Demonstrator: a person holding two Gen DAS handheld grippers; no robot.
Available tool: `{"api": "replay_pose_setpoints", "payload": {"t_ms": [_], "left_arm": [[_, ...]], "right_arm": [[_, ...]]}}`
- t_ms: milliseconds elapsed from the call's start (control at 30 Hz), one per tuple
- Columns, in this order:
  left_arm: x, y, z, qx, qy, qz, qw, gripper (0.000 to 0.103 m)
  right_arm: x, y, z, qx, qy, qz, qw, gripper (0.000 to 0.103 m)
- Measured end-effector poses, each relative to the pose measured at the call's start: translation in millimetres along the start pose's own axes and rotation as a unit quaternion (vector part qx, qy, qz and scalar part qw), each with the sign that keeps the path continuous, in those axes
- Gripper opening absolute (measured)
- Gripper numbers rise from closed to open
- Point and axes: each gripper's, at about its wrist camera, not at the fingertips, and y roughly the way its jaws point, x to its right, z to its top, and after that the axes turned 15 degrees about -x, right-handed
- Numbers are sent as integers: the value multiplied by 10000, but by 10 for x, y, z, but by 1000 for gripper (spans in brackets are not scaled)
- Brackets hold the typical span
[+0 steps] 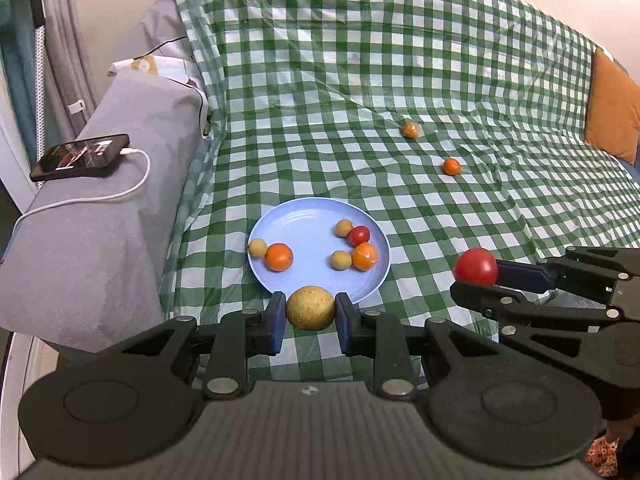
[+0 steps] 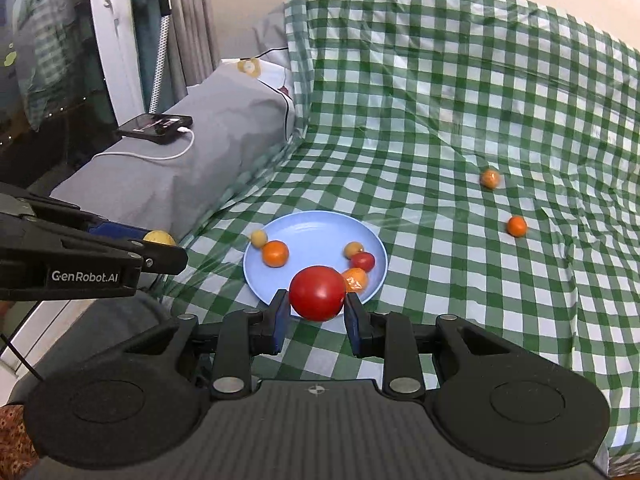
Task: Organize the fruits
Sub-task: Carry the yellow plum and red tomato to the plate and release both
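Over blue plate [image 1: 304, 216], left gripper [image 1: 311, 312] clamps yellow fruit [image 1: 311, 307] — right gripper [image 2: 316, 304] clamps red fruit [image 2: 317, 293], logo visible right-view only

The left gripper [image 1: 310, 314] is matte black plastic with blue finger pads [image 1: 275, 326], silver round screws at the linkage pivots and a ribbed grey top plate with a small round emblem. The right gripper [image 2: 318, 312] matches it; the left gripper's side reads "GenRobot.AI" in white.

red fruit [image 2: 318, 293] hides part of plate [image 2: 308, 232] & wrapped orange [image 2: 356, 279] (right-wrist view).
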Motion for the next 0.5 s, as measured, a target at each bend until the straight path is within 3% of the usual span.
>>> {"api": "replay_pose_setpoints", "payload": {"t_ms": [500], "left_arm": [[-147, 34, 102, 4, -194, 29, 9998, 29]], "right_arm": [[11, 45, -18, -113, 23, -17, 9999, 31]]}}
